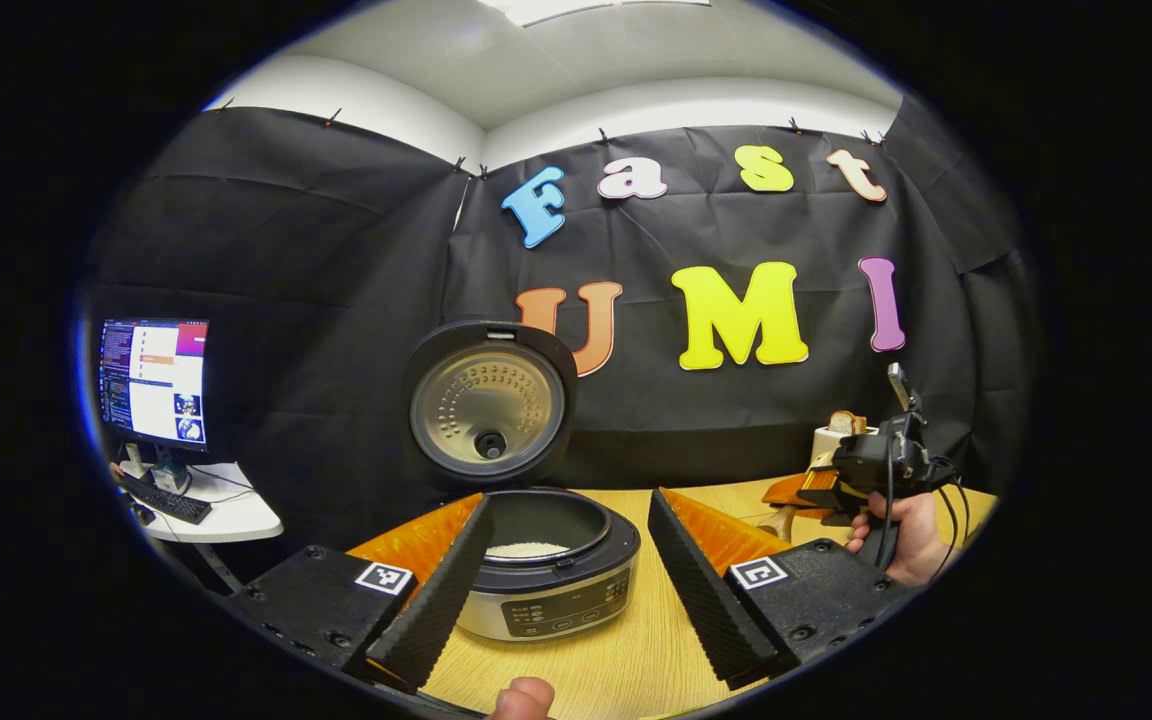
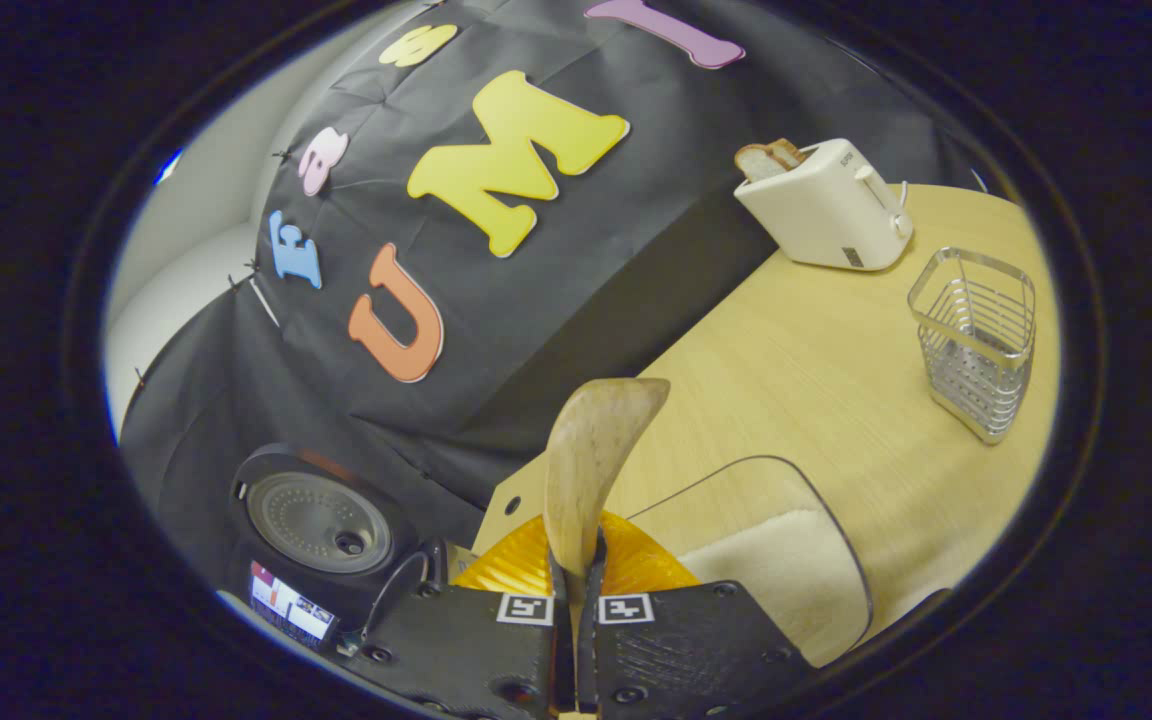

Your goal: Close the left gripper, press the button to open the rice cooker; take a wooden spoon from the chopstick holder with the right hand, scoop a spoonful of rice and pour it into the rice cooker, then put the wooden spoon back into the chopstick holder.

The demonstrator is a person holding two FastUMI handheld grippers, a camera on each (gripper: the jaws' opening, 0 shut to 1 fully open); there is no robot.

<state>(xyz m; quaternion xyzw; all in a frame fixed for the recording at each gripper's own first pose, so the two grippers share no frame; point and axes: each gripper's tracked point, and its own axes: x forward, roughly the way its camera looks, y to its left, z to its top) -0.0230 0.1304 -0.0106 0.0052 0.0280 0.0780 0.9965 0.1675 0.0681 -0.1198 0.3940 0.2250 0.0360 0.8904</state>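
Right claw (image 2: pixel 576 570) nearly closed, both fingers pinching the spoon (image 2: pixel 591 450) by its handle, bowl upward and seemingly empty, above the clear rice tub (image 2: pixel 786 560) on the bench (image 2: pixel 816 350). Left claw (image 1: pixel 566 570) spread wide and empty, framing the cooker (image 1: pixel 551 580), whose lid (image 1: pixel 491 402) stands open; some rice already lies in the pot. Holder (image 2: pixel 976 340) stands empty near the toaster (image 2: pixel 826 205). Judged step: return the spoon. Keep the pinch firm, align the spoon above the holder's mouth, lower it well inside, then release.
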